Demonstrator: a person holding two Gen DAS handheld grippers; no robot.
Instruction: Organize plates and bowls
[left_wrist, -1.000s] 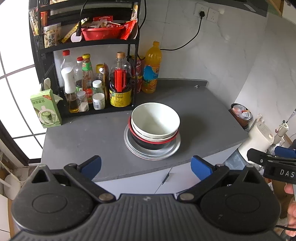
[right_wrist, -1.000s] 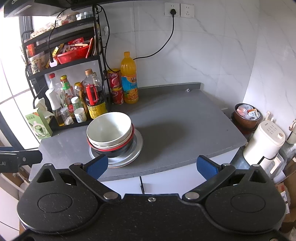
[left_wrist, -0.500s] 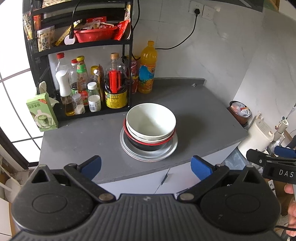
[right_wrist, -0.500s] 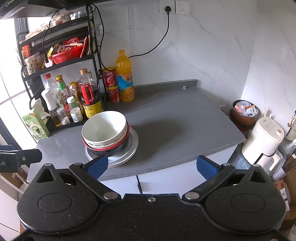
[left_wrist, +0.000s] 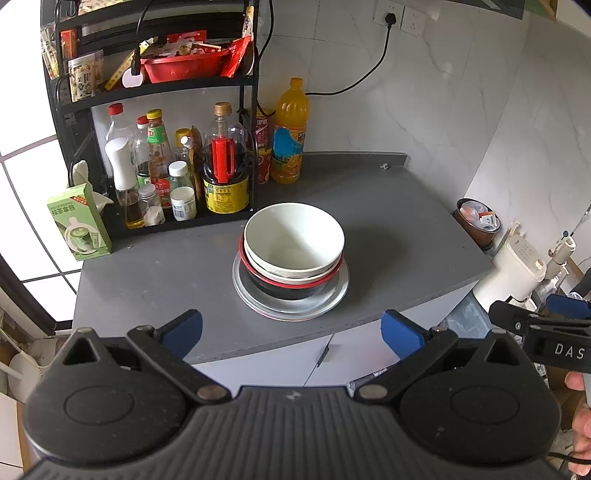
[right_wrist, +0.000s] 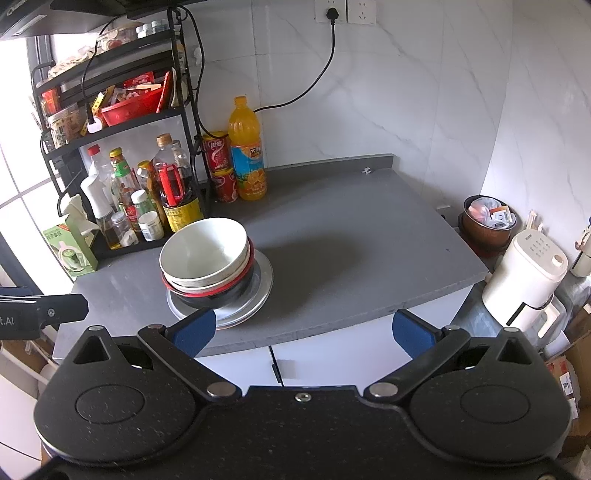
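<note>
Both the left gripper (left_wrist: 291, 332) and the right gripper (right_wrist: 301, 330) hang in front of the grey counter (left_wrist: 388, 221), each with its blue fingers spread wide and gripping nothing. On the counter, near its front edge, a white bowl (left_wrist: 293, 236) sits nested on a second white bowl and a red-rimmed black bowl (left_wrist: 291, 288), all stacked on a silver plate (left_wrist: 332, 299). The stack stands just in front of a black rack (left_wrist: 247, 122) of bottles.

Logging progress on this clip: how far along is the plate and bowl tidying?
Done: the white bowl sits nested in the black-and-red bowl, stacked on the metal plate on the counter. In hand: nothing; left gripper and right gripper have open, empty jaws. Left: nothing else loose is visible.
</note>
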